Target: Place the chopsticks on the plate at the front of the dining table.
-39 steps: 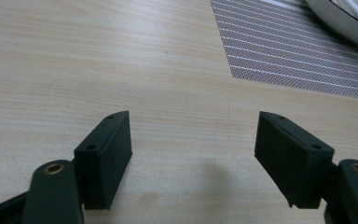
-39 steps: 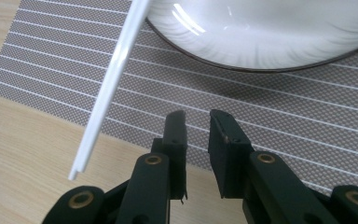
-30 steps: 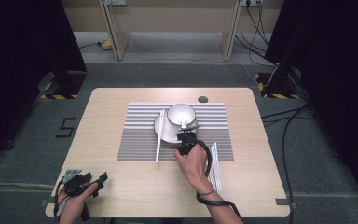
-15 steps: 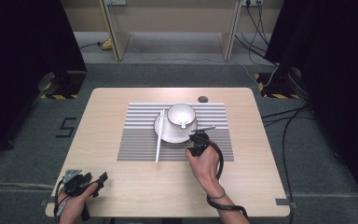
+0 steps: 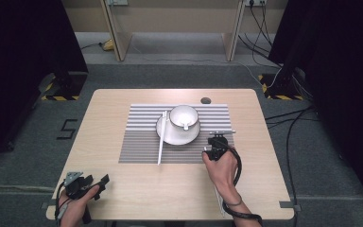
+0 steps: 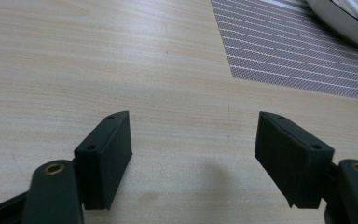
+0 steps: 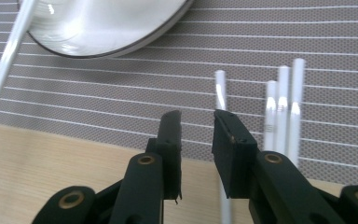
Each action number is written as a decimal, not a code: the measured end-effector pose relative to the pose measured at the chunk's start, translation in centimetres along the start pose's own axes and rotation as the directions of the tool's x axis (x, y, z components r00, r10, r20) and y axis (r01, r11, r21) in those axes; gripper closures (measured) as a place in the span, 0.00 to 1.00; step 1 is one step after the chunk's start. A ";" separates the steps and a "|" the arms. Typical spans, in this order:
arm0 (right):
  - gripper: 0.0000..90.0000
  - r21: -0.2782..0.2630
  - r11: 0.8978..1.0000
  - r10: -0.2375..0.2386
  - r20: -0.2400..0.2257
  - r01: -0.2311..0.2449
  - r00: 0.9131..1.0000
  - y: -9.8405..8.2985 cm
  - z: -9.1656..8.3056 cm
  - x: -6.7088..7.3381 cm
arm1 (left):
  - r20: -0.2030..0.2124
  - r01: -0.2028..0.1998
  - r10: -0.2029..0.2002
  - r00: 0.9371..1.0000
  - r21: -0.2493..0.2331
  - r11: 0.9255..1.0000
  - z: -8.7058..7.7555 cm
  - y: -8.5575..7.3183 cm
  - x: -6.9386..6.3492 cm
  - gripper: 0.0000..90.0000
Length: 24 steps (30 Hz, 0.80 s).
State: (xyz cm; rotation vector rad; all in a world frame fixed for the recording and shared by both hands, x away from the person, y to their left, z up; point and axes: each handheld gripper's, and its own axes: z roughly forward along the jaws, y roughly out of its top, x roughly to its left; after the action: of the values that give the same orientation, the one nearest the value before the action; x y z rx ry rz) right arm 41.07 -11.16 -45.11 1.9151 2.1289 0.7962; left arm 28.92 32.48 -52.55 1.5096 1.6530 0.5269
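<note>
A white cup (image 5: pixel 184 115) with a spoon (image 5: pixel 185 125) in it stands on a white saucer (image 5: pixel 170 137) on a striped placemat (image 5: pixel 137 149). One white stick (image 5: pixel 160 144) lies along the saucer's left side. My right gripper (image 5: pixel 217 141) hovers low over the mat's right part, right of the saucer (image 7: pixel 107 23). Its jaws have just been opening; the right gripper (image 7: pixel 196 123) is open with an empty gap. Several white sticks (image 7: pixel 282 107) lie on the mat ahead, and one stick (image 7: pixel 220 91) runs under the right jaw. My left gripper (image 5: pixel 94 183) rests open at the table's near left corner.
A small dark round spot (image 5: pixel 205 100) sits by the table's far edge. In the left gripper view, bare wood lies under the wide jaws of the left gripper (image 6: pixel 193 149), with the placemat's corner (image 6: pixel 298 60) and the saucer's rim (image 6: pixel 349 25) ahead to the right.
My right hand has moved to the right, from in front of the saucer to the mat's right part. The left hand has stayed put.
</note>
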 end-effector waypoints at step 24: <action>0.76 -0.052 0.997 0.054 0.037 -0.052 0.998 -2.1 -1.5 -4.6 | -0.001 -0.002 0.002 1.000 0.000 1.000 0.0 0.0 0.0 0.29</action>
State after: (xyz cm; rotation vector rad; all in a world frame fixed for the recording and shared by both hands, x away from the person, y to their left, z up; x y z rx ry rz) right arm 39.31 -16.12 -45.85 1.9526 2.0231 0.8093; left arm 28.86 32.46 -52.55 1.5114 1.6526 0.5285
